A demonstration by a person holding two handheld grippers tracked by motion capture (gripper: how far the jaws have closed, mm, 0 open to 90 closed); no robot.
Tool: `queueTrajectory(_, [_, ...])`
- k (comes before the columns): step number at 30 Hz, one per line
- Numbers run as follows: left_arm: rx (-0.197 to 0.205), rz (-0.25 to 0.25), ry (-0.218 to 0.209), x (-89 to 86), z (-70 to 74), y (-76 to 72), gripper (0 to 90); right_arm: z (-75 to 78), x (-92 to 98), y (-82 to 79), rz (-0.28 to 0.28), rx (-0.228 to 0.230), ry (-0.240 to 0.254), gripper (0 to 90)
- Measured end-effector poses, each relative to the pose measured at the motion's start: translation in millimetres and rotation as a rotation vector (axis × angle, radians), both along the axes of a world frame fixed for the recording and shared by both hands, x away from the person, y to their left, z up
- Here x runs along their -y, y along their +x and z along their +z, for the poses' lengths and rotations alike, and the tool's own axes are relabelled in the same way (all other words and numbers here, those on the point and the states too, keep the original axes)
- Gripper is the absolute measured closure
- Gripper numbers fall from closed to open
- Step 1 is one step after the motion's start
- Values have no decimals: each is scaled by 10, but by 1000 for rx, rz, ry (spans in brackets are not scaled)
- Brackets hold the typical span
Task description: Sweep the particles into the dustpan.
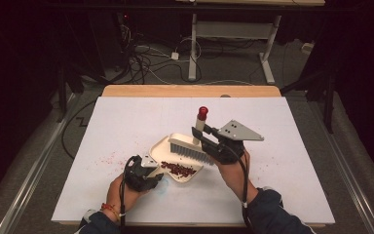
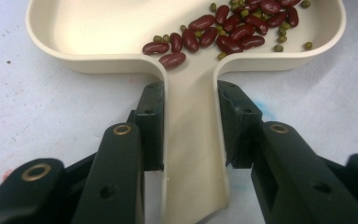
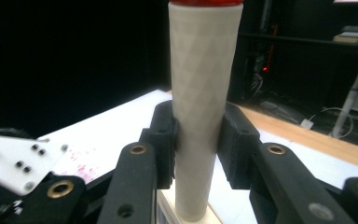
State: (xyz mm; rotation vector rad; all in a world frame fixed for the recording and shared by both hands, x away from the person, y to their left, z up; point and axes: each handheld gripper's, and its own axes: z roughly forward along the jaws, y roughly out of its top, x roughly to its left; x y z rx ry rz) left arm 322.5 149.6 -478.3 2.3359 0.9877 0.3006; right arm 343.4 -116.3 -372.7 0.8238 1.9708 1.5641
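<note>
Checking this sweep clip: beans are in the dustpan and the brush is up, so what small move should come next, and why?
Probably set the brush aside on the table. The right hand-held gripper clamps its handle upright, bristles at the dustpan's far edge, and the beans already lie inside. The left hand-held gripper grips the pan's handle, so it could then lift and tip.

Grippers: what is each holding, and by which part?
Left gripper clamps the dustpan by its handle; right gripper clamps the brush by its upright handle.
</note>
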Motion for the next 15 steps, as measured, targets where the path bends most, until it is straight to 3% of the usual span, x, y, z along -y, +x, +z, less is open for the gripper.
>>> queueTrajectory(7, [-10, -5, 2, -35, 2, -15, 635, 49, 144, 64, -73, 39, -29, 702])
queueTrajectory(15, [-15, -9, 11, -75, 6, -44, 635, -103, 270, 204, -170, 42, -86, 702])
